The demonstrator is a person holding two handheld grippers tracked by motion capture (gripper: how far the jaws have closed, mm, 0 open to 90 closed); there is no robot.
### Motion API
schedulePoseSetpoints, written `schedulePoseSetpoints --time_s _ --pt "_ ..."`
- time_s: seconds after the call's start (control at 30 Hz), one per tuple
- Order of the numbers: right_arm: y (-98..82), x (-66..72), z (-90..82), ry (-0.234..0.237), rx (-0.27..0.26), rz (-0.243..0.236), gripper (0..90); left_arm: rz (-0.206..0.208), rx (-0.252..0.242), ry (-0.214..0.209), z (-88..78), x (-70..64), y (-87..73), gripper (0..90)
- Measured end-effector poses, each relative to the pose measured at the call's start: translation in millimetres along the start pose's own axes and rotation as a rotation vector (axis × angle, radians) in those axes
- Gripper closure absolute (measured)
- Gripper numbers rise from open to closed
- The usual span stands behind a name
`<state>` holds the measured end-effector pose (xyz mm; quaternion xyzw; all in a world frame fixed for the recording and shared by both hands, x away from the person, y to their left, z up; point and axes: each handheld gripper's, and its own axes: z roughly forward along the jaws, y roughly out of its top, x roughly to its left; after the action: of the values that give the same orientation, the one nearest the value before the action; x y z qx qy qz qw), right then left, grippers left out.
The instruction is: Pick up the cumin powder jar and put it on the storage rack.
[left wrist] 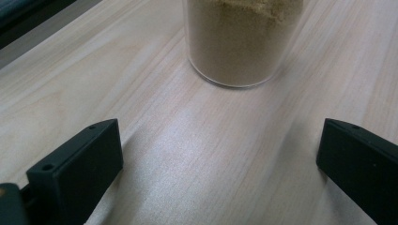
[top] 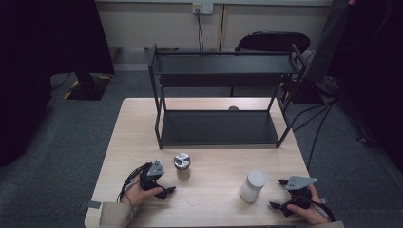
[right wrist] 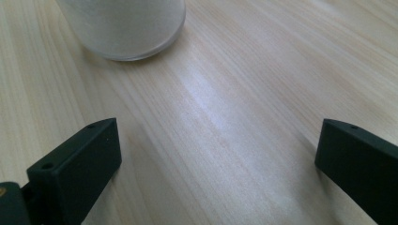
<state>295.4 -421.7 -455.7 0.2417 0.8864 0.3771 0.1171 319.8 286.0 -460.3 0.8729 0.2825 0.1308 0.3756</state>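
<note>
The left claw [top: 164,191] is held low over the worktop [top: 214,161] with its jaws spread wide and nothing between them. Just ahead of it, apart from both jaws, a clear jar of tan powder [left wrist: 241,40] with a silver lid is seen standing upright; in the left gripper view the jar is set ahead of the gap and slightly toward the right jaw. The right claw [top: 277,206] is likewise held wide and empty. A white jar [right wrist: 124,26] is found standing just ahead of it, toward its left jaw, untouched. Beyond both jars, farther from the claws, a black two-tier rack [top: 221,90] is placed on the worktop.
</note>
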Motion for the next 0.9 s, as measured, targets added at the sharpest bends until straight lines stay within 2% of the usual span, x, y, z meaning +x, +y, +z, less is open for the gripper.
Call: schedulePoseSetpoints --time_s 0.77,0.9 --pt "0.0 0.0 0.0 0.000 0.000 0.000 0.0 -0.023 -0.002 0.021 -0.2 -5.6 -0.4 0.0" --pt "0.0 0.0 0.0 0.000 0.000 0.000 0.0 -0.024 -0.004 0.012 -1.7 -4.5 -1.9 0.0"
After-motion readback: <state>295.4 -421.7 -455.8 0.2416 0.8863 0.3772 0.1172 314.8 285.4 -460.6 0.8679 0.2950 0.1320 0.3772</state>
